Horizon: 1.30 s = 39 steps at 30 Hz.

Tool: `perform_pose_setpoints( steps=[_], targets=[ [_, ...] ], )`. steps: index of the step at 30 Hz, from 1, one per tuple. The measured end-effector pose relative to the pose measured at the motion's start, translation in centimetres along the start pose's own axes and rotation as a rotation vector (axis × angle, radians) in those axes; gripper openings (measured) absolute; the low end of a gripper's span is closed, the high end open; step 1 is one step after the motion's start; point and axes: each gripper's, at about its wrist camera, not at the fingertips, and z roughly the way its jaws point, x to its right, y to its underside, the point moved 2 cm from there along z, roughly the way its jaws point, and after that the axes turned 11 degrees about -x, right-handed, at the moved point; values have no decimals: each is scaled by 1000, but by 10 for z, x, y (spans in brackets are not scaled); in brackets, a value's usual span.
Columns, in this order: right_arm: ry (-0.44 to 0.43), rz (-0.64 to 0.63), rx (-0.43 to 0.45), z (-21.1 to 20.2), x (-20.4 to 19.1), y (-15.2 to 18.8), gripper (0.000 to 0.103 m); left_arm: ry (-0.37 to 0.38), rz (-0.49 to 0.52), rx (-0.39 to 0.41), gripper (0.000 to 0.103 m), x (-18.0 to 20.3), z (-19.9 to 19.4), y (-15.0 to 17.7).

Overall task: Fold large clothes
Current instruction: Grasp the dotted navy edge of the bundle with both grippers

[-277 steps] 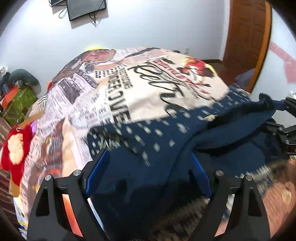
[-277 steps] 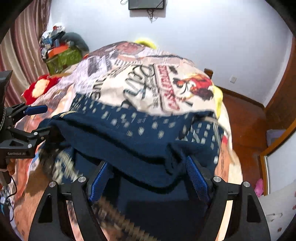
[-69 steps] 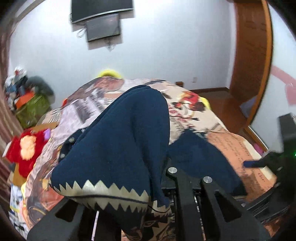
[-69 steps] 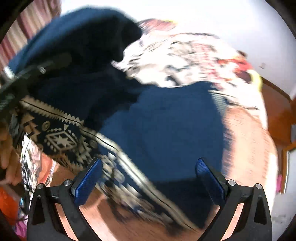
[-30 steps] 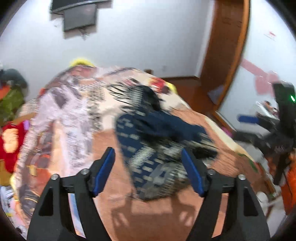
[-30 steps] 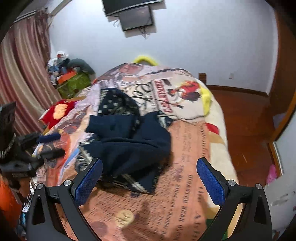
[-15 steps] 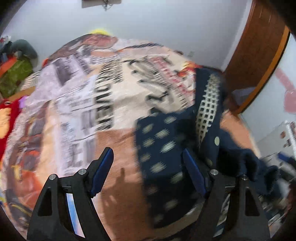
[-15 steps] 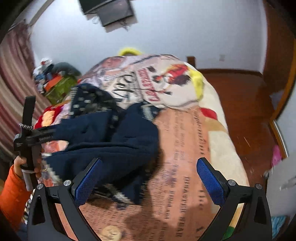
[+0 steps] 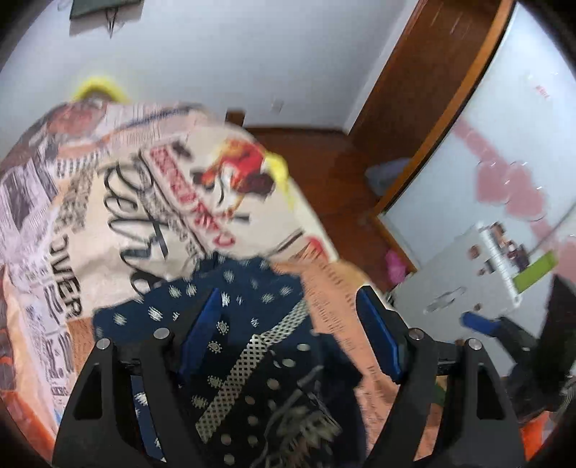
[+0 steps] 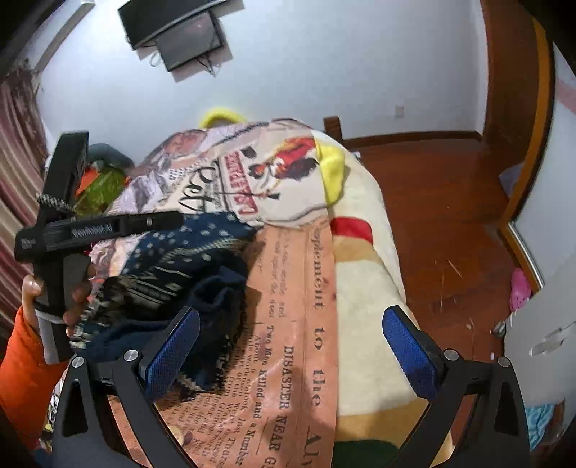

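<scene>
A dark navy garment (image 9: 252, 345) with pale dots and a lattice band lies bunched on the bed. My left gripper (image 9: 289, 334) hovers open over it, the cloth showing between the blue pads but not pinched. In the right wrist view the same garment (image 10: 187, 266) is heaped at the left of the bed. My right gripper (image 10: 291, 354) stands wide open over the printed blanket, its left pad beside the heap's near edge. A hand in an orange sleeve (image 10: 21, 363) holds the left gripper (image 10: 169, 219) above the heap. The right gripper (image 9: 482, 324) shows at the far right of the left wrist view.
The bed carries a newspaper-print blanket (image 10: 306, 324) with a yellow-edged corner. Wooden floor (image 10: 442, 216) and a brown door (image 9: 424, 93) lie to the right, next to a white cabinet (image 9: 468, 273). A screen (image 10: 180, 32) hangs on the wall; clutter (image 10: 100, 180) sits far left.
The left gripper, earlier shut on the lifted garment, has let it go, and the garment now lies crumpled. In the last second the left gripper swung right over it. The right gripper came lower over the bed.
</scene>
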Motion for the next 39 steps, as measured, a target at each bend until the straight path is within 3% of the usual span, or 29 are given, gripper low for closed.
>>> perform_pose_setpoints(
  steps=[2, 5, 7, 10, 14, 18, 22, 26, 31, 39],
  targets=[
    [-14, -32, 12, -4, -12, -4, 102, -26, 14, 37, 77, -1, -27, 7],
    [-62, -80, 22, -3, -39, -11, 102, -133, 26, 47, 77, -17, -45, 22],
    [-104, -119, 23, 0, -62, -17, 102, -236, 46, 34, 77, -32, -51, 42],
    [-142, -181, 19, 5, -97, -19, 102, -323, 53, -8, 77, -58, -53, 75],
    [-170, -265, -1, 21, -140, -21, 102, -334, 2, -78, 77, -90, -44, 117],
    [-121, -312, -69, 53, -161, -18, 102, -318, -31, -137, 77, -103, -26, 146],
    [-24, -285, -145, 82, -146, -10, 102, -289, -61, -106, 77, -104, -24, 160],
    [-8, -155, -153, 78, -96, 2, 102, -272, -73, -99, 79, -106, -23, 163],
    [-7, -86, -214, 83, -56, 25, 102, -289, -47, -92, 80, -102, -19, 168],
    [-98, 41, -260, 83, -30, 47, 102, -331, -4, -85, 80, -96, -24, 178]
  ],
)
